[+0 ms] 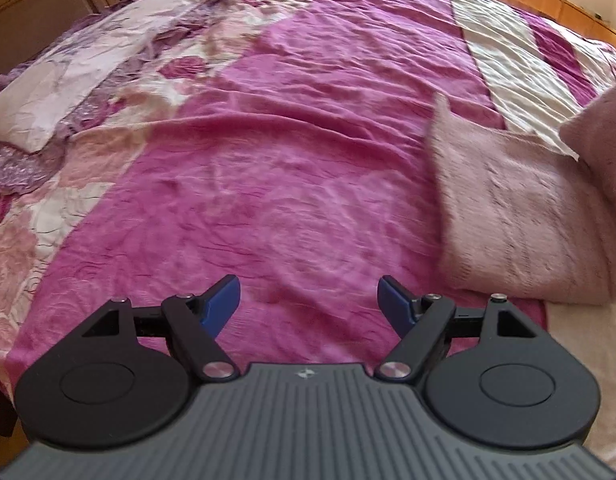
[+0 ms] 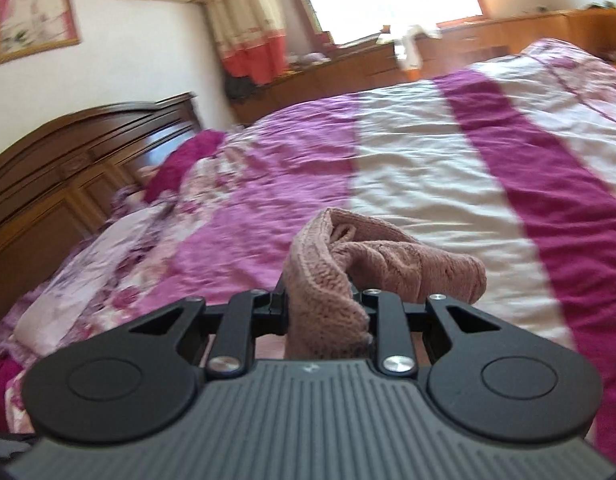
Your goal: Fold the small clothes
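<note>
Right gripper (image 2: 322, 308) clamping pink knit (image 2: 372, 260), bedspread (image 2: 408, 168) beyond

1. We find no readable words, numbers or brand names in either wrist view.
2. The only mark we see is a small pale emblem on the grey ribbed housing of the left gripper (image 1: 308, 300), too small to read.
3. The right gripper (image 2: 324, 304) carries the same emblem, equally illegible.
</note>
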Demonstrator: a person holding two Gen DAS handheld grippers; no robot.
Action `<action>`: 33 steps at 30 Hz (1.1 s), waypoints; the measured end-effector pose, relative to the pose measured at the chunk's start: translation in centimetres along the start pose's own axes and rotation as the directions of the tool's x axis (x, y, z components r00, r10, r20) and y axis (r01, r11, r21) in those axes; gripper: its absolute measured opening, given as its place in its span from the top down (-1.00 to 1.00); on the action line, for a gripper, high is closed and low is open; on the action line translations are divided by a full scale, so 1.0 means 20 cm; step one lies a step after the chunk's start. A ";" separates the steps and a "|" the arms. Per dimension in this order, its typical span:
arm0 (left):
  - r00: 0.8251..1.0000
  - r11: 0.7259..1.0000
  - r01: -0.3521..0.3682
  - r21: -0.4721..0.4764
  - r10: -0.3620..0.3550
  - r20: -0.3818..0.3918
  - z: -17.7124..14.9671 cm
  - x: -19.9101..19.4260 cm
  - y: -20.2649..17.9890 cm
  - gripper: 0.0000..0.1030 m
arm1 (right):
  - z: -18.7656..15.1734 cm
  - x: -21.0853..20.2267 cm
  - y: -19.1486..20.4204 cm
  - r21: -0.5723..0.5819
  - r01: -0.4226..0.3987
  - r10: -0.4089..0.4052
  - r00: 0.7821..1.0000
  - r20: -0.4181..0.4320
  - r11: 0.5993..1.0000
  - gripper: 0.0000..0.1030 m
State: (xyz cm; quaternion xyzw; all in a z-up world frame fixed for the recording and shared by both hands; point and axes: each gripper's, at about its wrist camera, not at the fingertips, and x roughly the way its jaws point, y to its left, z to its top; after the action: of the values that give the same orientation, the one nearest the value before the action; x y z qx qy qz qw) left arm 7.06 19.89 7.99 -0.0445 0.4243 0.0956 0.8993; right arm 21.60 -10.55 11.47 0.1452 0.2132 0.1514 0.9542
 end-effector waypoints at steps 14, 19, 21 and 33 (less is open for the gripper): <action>1.000 0.999 -0.015 -0.037 0.015 -0.004 -0.06 0.04 0.19 -0.58 | -0.46 0.35 0.48 -0.363 -0.014 -0.059 0.980 -0.190 0.932 0.48; 1.000 0.998 -0.006 -0.057 0.007 0.017 -0.04 0.02 0.20 -0.58 | -0.47 0.37 0.56 -0.383 -0.044 -0.034 0.980 -0.196 0.923 0.48; 1.000 0.999 0.000 -0.048 0.001 0.019 -0.03 0.01 0.19 -0.58 | -0.53 0.39 0.56 -0.392 -0.063 -0.033 0.972 -0.234 0.918 0.42; 0.987 0.991 0.131 -0.020 -0.129 0.094 0.14 -0.07 -0.01 -0.58 | -0.48 0.02 0.42 -0.238 -0.129 0.091 0.982 -0.165 0.963 -0.05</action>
State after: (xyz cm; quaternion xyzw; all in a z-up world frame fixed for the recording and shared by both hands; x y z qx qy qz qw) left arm 8.32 19.86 10.85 -0.0791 0.3770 0.0442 0.9218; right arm 15.74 -0.64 5.93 0.0246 0.2566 0.2402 0.9359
